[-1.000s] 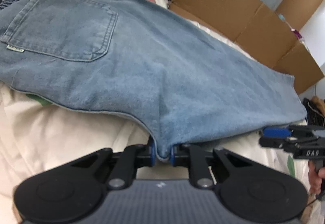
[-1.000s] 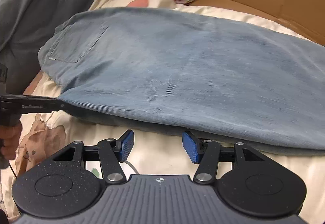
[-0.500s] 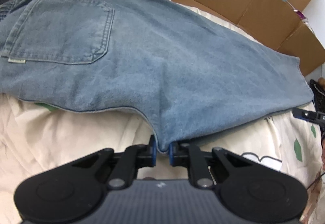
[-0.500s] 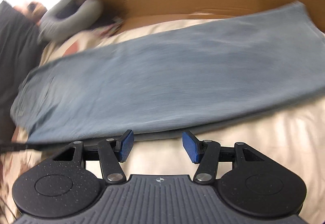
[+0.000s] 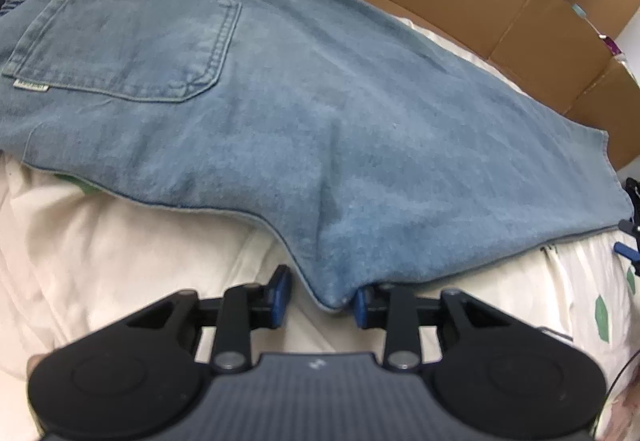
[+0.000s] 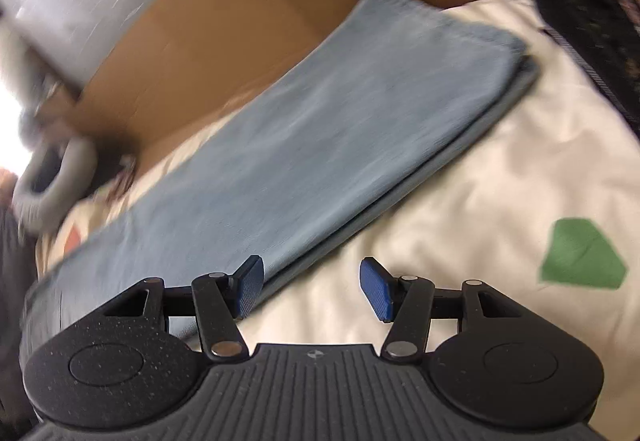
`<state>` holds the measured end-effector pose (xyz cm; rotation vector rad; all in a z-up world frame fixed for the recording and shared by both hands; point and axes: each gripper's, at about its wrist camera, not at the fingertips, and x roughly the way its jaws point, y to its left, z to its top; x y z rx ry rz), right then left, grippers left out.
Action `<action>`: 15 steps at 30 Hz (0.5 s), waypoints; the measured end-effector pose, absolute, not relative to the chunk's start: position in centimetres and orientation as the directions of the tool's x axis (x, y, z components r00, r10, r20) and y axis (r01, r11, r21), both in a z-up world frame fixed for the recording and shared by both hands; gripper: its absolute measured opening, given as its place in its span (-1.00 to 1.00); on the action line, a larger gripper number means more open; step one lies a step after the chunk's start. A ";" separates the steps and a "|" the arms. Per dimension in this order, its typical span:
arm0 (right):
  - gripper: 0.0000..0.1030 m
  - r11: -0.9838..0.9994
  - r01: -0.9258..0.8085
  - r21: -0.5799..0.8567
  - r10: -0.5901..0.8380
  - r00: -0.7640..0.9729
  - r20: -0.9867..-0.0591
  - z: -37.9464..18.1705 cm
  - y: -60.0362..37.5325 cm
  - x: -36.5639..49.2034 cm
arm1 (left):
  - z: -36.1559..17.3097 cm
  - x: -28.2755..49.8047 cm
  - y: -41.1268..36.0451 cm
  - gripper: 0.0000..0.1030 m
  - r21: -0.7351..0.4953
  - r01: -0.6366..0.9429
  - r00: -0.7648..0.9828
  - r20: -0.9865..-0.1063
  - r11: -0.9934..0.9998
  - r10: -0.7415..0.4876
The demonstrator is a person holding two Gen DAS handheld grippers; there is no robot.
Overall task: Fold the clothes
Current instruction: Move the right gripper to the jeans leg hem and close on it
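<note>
My L wrist cam is sitting low over the bedding (image 5: 100,241), looking fwd across the jeans (image 5: 320,121) toward the cardboard (image 5: 500,13), very close. My R wrist cam is tilting, facing along the jeans' leg (image 6: 340,129), blurred. Both are sharing jeans, bedding, cardboard.

jeans (image 5: 360,145): waistband cut off left | right-wrist view: neck pillow (image 6: 52,185) motion-blurred

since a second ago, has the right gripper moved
Yes. The right gripper has swung right along the jeans, away from the grey pillow toward the leg hems.
</note>
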<state>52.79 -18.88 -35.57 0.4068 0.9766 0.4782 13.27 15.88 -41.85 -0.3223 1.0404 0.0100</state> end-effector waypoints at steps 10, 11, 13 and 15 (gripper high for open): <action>0.15 0.787 0.039 0.615 0.469 0.610 -0.638 -37.8 -24.4 56.7 | -41.9 14.0 15.7 -0.45 -0.253 -0.176 0.505 -0.853 0.951 -0.133; 0.15 0.779 0.052 0.625 0.468 0.616 -0.634 -38.2 -24.8 57.0 | -41.9 14.2 15.7 -0.46 -0.253 -0.176 0.499 -0.856 0.951 -0.135; 0.09 0.761 0.071 0.644 0.467 0.629 -0.622 -38.9 -25.5 57.3 | -41.9 14.4 15.6 -0.48 -0.249 -0.174 0.487 -0.863 0.953 -0.136; 0.03 0.748 0.083 0.658 0.465 0.642 -0.609 -39.4 -25.8 57.6 | -41.8 14.6 15.7 -0.51 -0.249 -0.174 0.475 -0.869 0.953 -0.140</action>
